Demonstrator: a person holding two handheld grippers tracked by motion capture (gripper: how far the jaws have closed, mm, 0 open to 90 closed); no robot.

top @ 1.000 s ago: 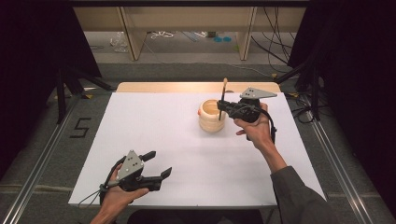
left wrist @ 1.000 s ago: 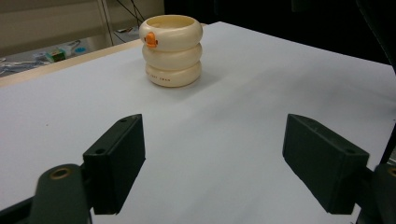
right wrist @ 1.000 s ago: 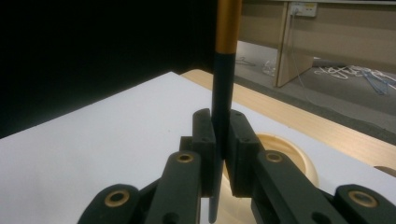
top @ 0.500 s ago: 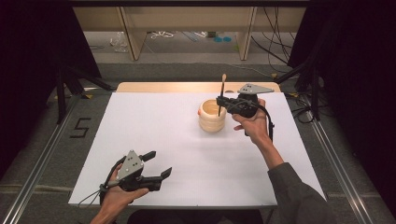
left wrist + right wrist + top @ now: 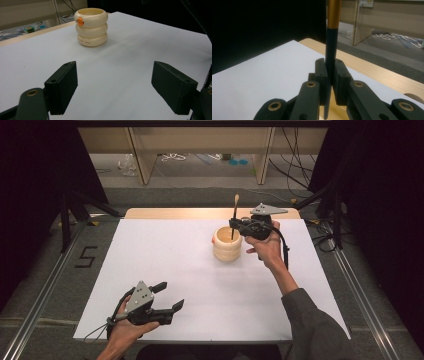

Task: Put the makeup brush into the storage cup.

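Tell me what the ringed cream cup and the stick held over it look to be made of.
Cup: likely smooth moulded plastic or glazed ceramic; its three bulging rings carry a soft, even sheen, and there is a small orange mark near the rim. Stick, clamped upright in the right claw: probably painted wood or bamboo; dark matt lower part, golden satin section above, pale natural-looking tip in the high view.

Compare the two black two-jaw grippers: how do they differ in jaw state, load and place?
The left gripper has its jaws wide apart with nothing between them; the right gripper is shut on a slim black-and-gold stick. The left gripper sits low over the near part of the white table; the right gripper is over the cream ringed cup, holding the stick upright there. Both are hand-held, each carrying a grey plate.
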